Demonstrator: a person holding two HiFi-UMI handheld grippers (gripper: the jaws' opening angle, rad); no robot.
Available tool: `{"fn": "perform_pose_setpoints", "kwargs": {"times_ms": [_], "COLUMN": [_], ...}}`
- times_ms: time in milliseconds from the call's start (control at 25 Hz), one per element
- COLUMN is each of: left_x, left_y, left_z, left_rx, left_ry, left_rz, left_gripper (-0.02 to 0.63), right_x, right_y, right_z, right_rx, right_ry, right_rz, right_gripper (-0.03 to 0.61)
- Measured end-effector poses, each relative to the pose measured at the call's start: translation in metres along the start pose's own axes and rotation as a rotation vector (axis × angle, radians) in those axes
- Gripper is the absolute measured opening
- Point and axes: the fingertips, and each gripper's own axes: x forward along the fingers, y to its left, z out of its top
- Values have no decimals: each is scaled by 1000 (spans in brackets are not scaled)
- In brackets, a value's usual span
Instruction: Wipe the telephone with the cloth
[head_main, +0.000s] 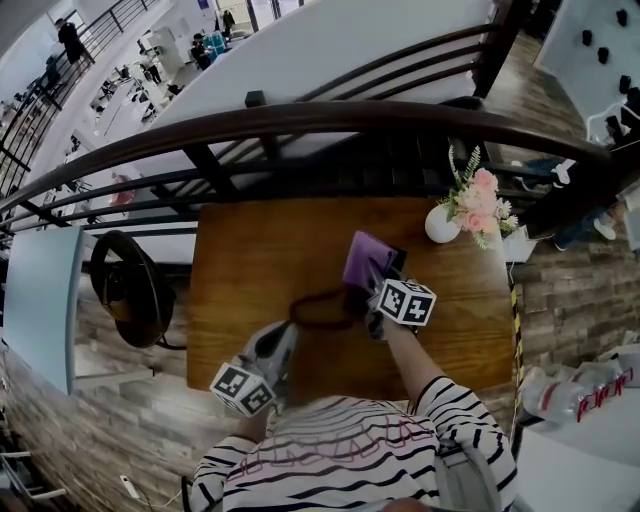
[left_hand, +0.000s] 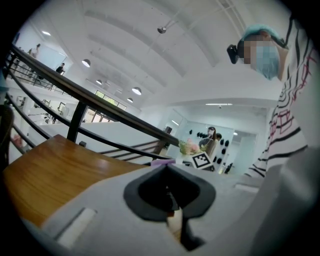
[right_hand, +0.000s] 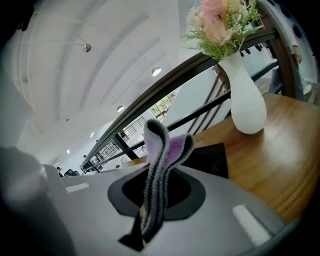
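A purple cloth (head_main: 365, 260) hangs folded from my right gripper (head_main: 374, 297), which is shut on it over the middle of the wooden table (head_main: 250, 260). In the right gripper view the cloth (right_hand: 159, 165) stands up between the jaws. Just beyond it a flat black telephone (right_hand: 211, 156) lies on the table, and its edge (head_main: 396, 258) shows beside the cloth. My left gripper (head_main: 291, 327) hovers over the near part of the table, to the left of the cloth. Its jaws look shut with nothing in them (left_hand: 170, 201). A dark blurred shape (head_main: 325, 308) lies at its tip.
A white vase of pink flowers (head_main: 442, 222) stands at the table's far right corner, close to the telephone. A dark railing (head_main: 300, 120) runs along the far edge. A black chair (head_main: 128, 288) sits off the left side.
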Motion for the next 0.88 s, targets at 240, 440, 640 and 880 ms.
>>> {"fn": "perform_pose_setpoints", "kwargs": {"times_ms": [240, 440, 640, 880], "left_x": [10, 15, 21, 25], "left_y": [-8, -15, -19, -23], "left_z": [-1, -4, -9, -9], "left_rx": [11, 8, 10, 2], "left_ry": [9, 20, 34, 40], "left_rz": [-32, -58, -82, -110], "left_gripper": [2, 2, 2, 2], "right_x": [-20, -39, -58, -77], "right_y": [-28, -52, -74, -90], "right_z": [4, 10, 15, 17], "right_rx": [15, 21, 15, -2], "right_ry": [-9, -37, -54, -64], "right_rz": [-60, -111, -162, -216], "right_gripper": [35, 35, 35, 35]}}
